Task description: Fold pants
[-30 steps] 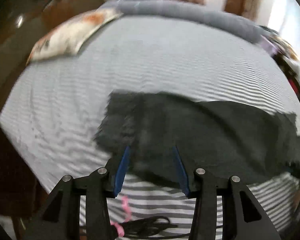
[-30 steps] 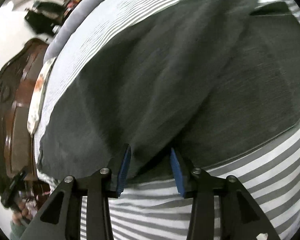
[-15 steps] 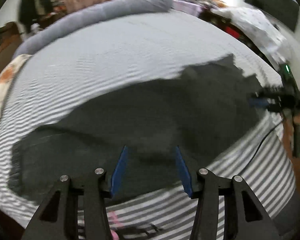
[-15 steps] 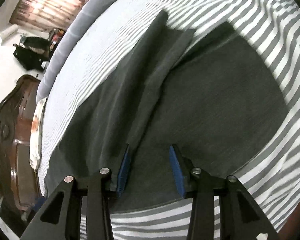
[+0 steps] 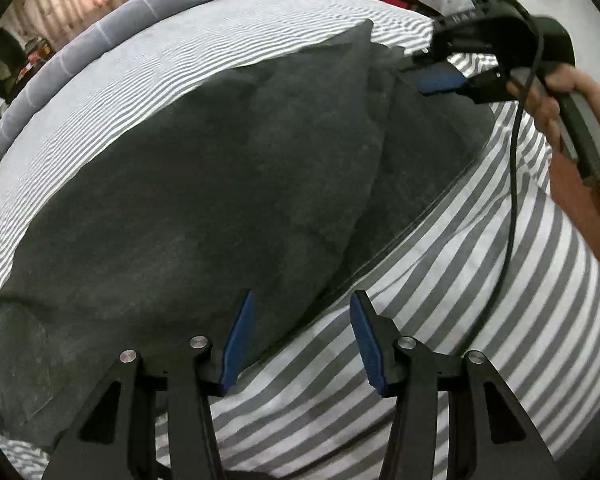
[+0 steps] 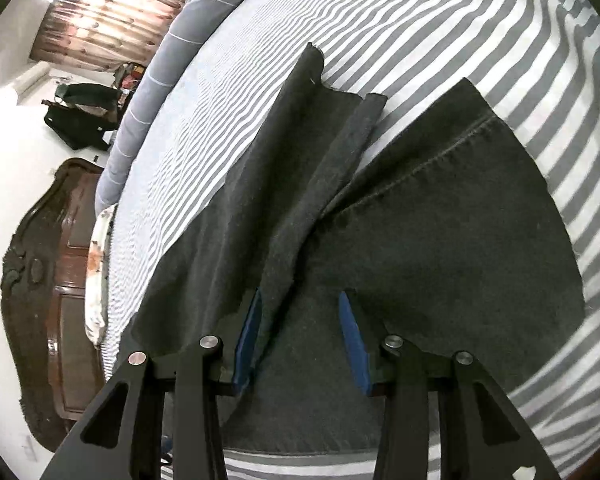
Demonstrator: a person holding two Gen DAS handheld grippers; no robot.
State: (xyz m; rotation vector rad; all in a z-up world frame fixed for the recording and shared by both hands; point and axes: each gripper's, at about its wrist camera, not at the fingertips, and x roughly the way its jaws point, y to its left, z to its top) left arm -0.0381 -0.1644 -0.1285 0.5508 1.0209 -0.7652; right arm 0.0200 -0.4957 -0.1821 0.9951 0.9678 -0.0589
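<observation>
The pants (image 5: 188, 208) lie spread on the bed (image 5: 440, 300); the left gripper (image 5: 300, 336) has swung along them to the near edge, half open and empty. The right gripper (image 6: 300, 332), half open, straddles a raised fold without clamping, so folding can begin.

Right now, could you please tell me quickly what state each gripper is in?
Left gripper: open, empty, over the near edge of the dark grey pants.
Right gripper: open, holding nothing, a pants fold lying loose between its jaws.
</observation>
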